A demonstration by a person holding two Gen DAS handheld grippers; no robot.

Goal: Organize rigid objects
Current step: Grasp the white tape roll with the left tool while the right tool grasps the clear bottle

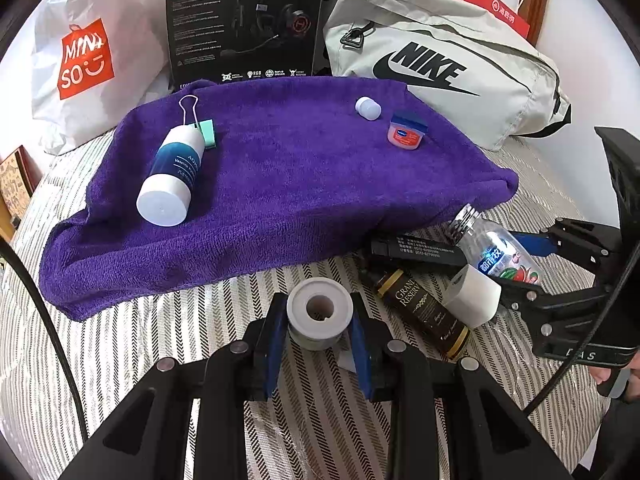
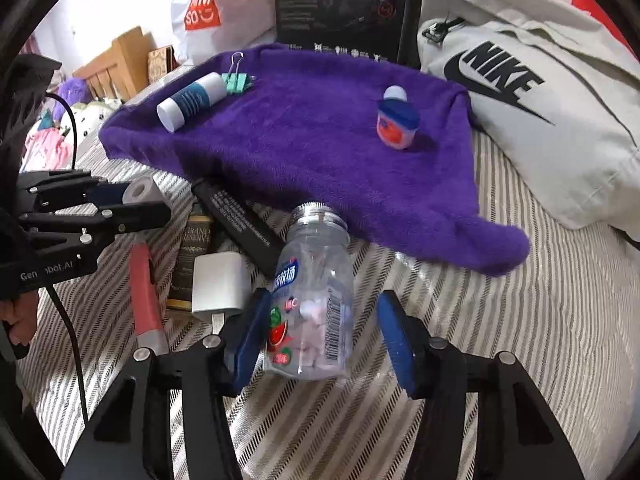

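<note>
Closest in, our left tongs (image 1: 320, 334) are pinching a white tape roll (image 1: 320, 310) between blue pads, just above the striped bedspread (image 1: 160, 340). Our right tongs (image 2: 320, 336) are gaping wide around a clear candy bottle (image 2: 312, 300) lying on the bed, pads not gripping it. Up on the purple towel (image 1: 280, 168) we're seeing a lotion bottle (image 1: 172, 176), green binder clip (image 1: 206, 132) and small Vaseline jar (image 1: 406, 130).
</note>
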